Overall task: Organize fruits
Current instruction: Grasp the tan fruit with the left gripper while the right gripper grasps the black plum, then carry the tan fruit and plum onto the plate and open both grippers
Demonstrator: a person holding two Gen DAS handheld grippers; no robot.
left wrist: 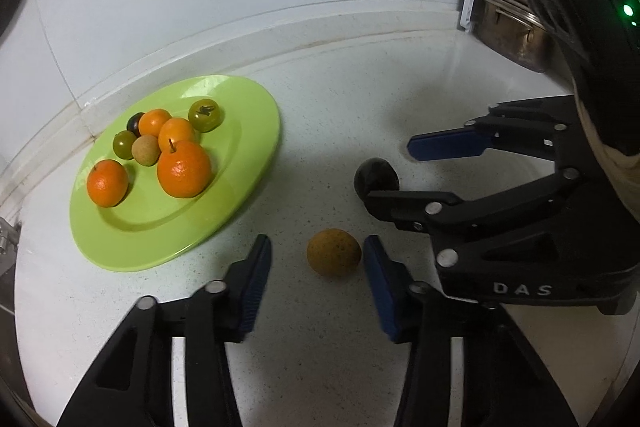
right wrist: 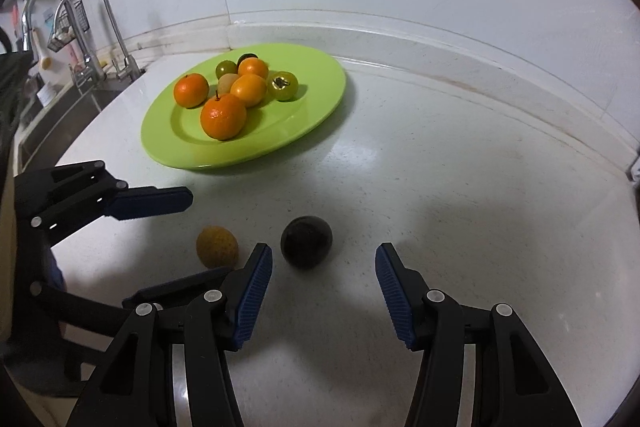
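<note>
a yellow-orange fruit (left wrist: pixel 334 257) lies on the white counter (left wrist: pixel 320 347) near the green plate (left wrist: pixel 240 187), between the left gripper's (left wrist: pixel 318 283) parted, unclenched fingers. the right gripper (right wrist: pixel 324 291) stands likewise released around a dark fruit (right wrist: pixel 306 242).

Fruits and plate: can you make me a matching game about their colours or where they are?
Things:
1. plate
2. dark round fruit
3. yellow-orange fruit
4. biggest orange

Clues:
A. lies on the plate
B. bright green
C. on the counter, between the left gripper's fingers
D. on the counter, in front of the right gripper

Pairs: 1-B, 2-D, 3-C, 4-A
</note>
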